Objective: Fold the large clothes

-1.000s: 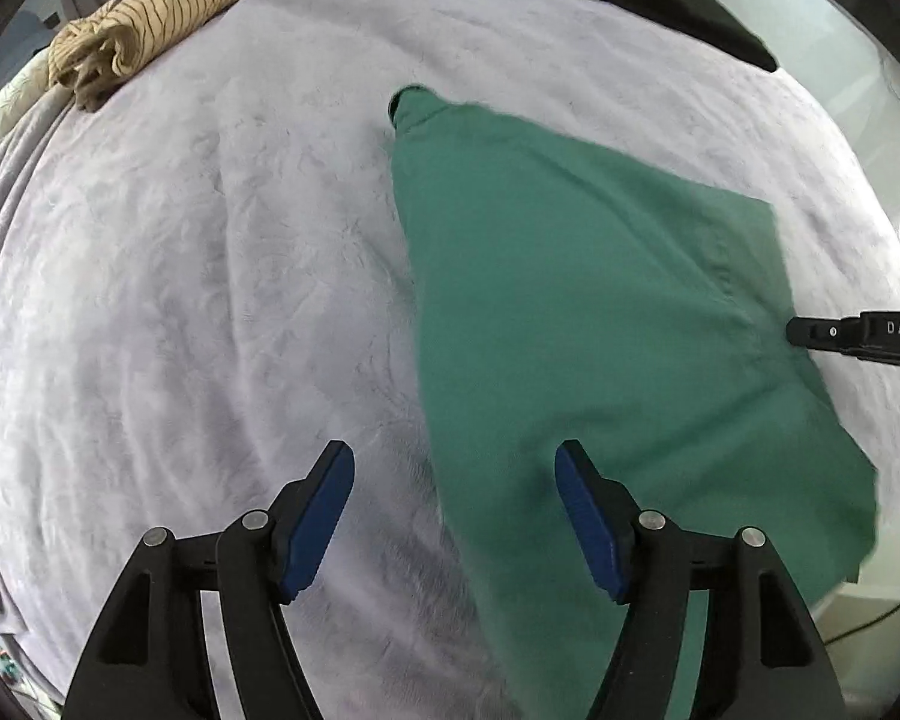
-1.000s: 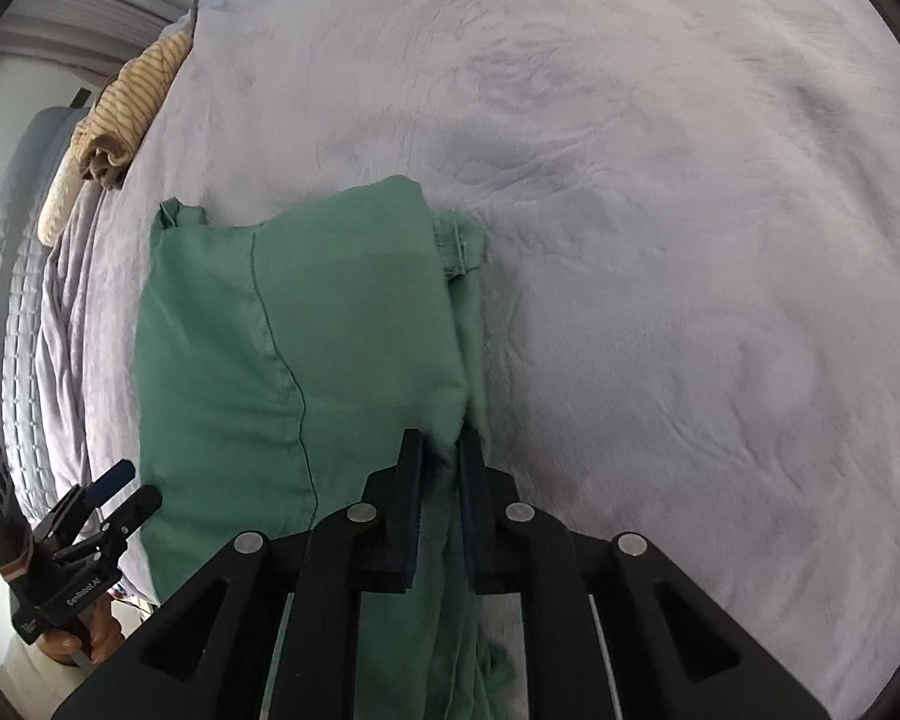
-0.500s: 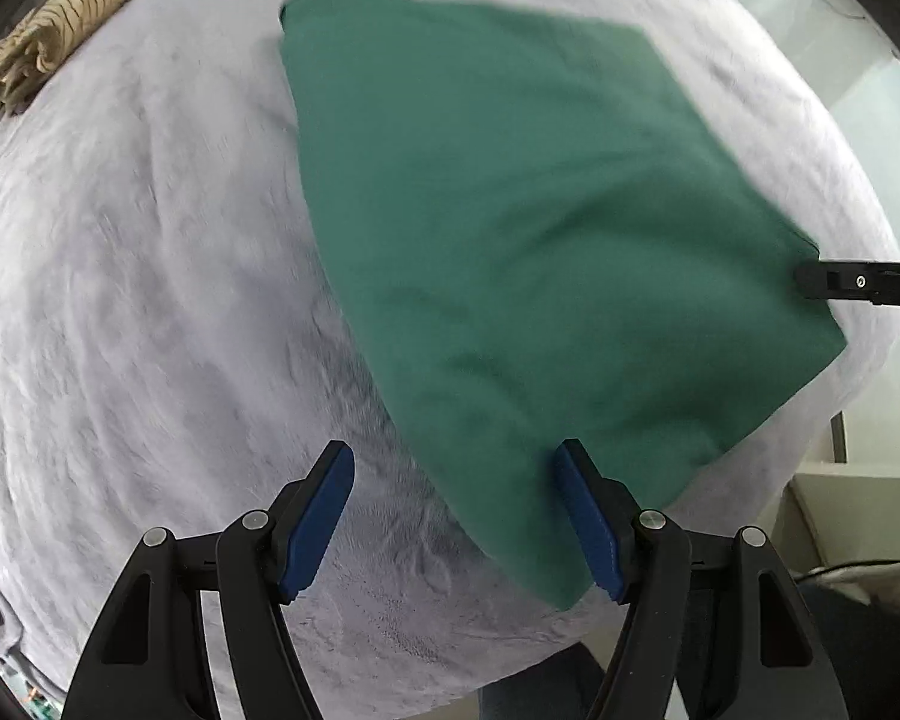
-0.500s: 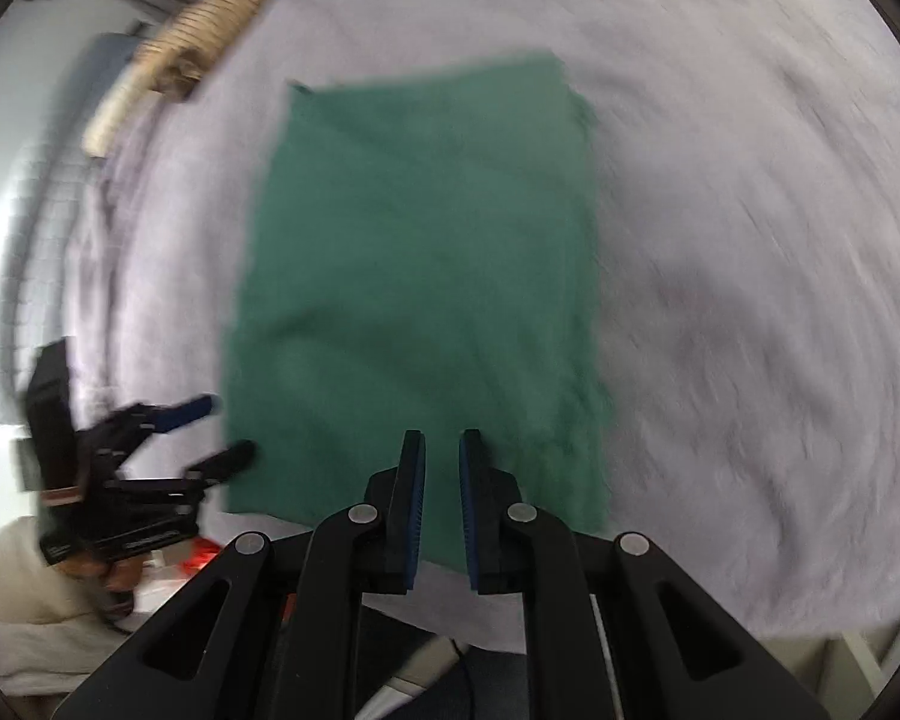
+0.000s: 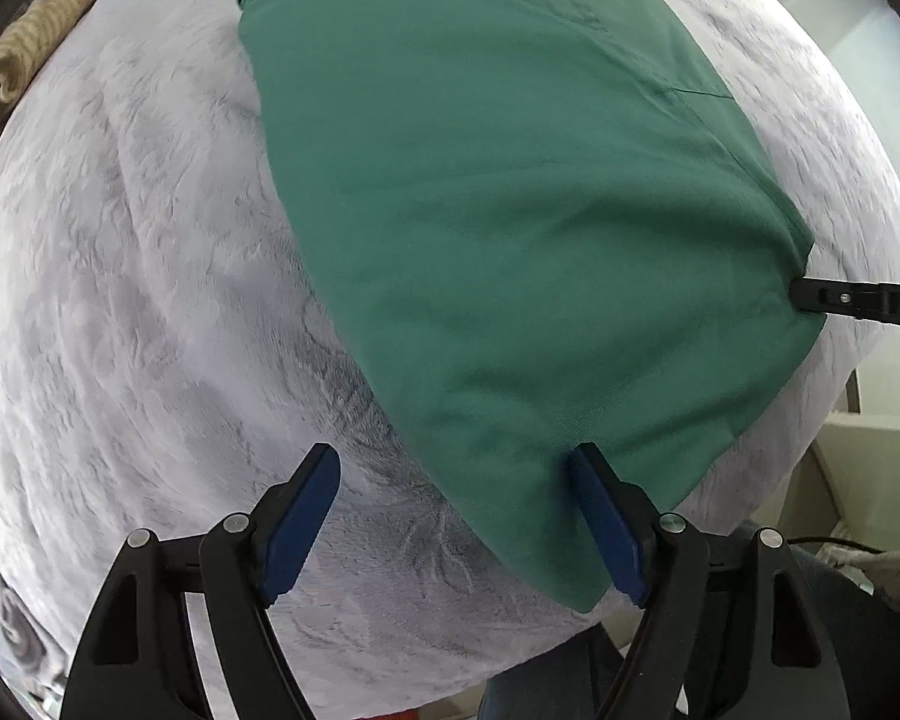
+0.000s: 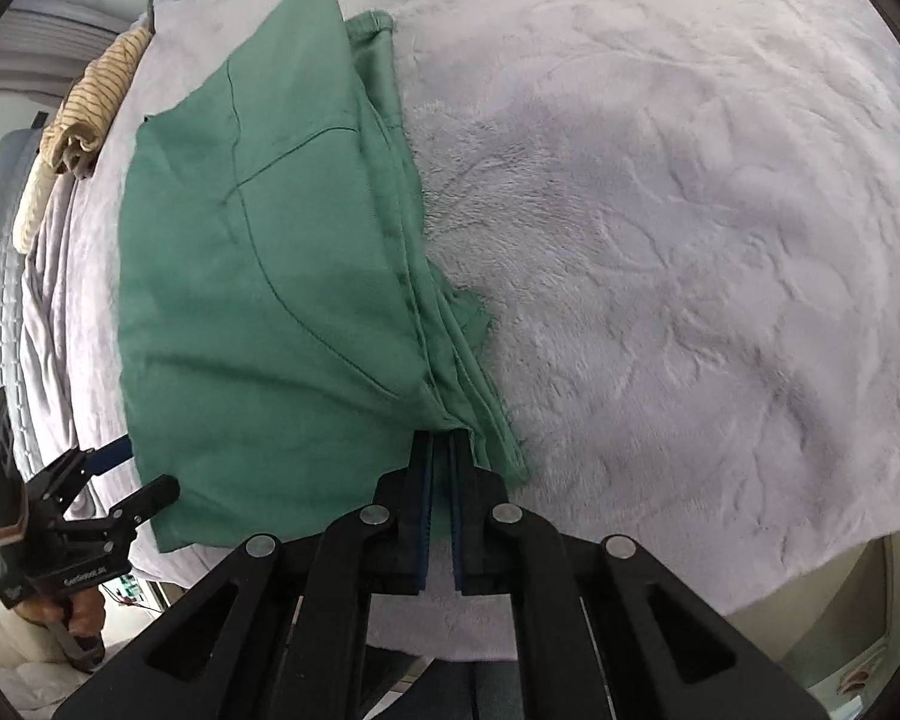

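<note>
Since half a second ago the green garment [image 5: 510,228] has settled flatter on the bed [image 5: 150,300], and the blur is gone. Spread wide, the left gripper [image 5: 456,516] holds nothing, the garment's near corner lying by its right finger. Only the right wrist view shows the bunched seam edges pinched in the right gripper [image 6: 441,450], its fingers nearly together on the cloth. A striped cloth [image 6: 90,102] lies beyond the garment, near the bed's edge.
</note>
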Demonstrator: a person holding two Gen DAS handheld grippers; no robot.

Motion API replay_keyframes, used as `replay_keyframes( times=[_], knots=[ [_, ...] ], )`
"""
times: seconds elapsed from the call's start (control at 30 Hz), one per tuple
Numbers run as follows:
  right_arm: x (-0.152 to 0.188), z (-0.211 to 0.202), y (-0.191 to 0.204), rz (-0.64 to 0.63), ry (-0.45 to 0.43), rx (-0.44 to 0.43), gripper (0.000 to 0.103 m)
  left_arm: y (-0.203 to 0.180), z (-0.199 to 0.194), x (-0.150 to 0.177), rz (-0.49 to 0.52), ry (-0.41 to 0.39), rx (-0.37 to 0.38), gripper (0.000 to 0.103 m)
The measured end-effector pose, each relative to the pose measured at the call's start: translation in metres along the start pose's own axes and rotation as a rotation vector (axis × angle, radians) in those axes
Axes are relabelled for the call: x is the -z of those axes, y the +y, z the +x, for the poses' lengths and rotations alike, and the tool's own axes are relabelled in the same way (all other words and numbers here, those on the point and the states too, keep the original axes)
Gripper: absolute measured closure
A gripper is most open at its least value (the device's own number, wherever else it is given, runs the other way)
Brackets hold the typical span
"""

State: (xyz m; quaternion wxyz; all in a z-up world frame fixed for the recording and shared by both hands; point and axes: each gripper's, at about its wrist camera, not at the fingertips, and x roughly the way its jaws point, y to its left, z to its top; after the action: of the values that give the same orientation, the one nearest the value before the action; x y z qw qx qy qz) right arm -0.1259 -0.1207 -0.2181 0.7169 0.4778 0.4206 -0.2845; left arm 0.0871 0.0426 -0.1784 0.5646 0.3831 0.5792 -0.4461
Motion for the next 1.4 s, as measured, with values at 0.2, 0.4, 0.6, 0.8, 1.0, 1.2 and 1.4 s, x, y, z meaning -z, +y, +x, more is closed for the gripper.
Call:
replay_keyframes(
  times=[0.2, 0.4, 0.6, 0.8, 1.0, 1.2, 1.4],
  knots=[
    [0.009, -0.040, -0.007, 0.023, -0.063, -0.020, 0.095, -0.002, -0.023, -0.017, 0.016, -0.031, -0.035, 0.023],
    [0.009, -0.064, 0.007, 0.009, -0.120, -0.003, 0.095, 0.003, -0.045, -0.035, -0.037, -0.074, -0.056, 0.023],
    [0.003, -0.070, 0.032, -0.026, -0.134, 0.015, 0.095, 0.018, -0.048, -0.033, -0.038, -0.126, -0.072, 0.002],
    [0.004, -0.074, 0.049, -0.042, -0.135, 0.045, 0.095, 0.016, -0.050, -0.026, -0.048, -0.145, -0.075, 0.000],
    [0.004, -0.082, 0.060, -0.054, -0.152, 0.074, 0.094, 0.016, -0.057, -0.028, -0.070, -0.149, -0.104, 0.000],
    [0.005, -0.090, 0.076, -0.094, -0.188, 0.086, 0.023, 0.021, -0.068, -0.023, -0.137, -0.186, -0.121, 0.000],
    [0.005, -0.092, 0.095, -0.136, -0.190, 0.122, 0.020, 0.029, -0.074, -0.014, -0.221, -0.207, -0.103, 0.000]
  ],
)
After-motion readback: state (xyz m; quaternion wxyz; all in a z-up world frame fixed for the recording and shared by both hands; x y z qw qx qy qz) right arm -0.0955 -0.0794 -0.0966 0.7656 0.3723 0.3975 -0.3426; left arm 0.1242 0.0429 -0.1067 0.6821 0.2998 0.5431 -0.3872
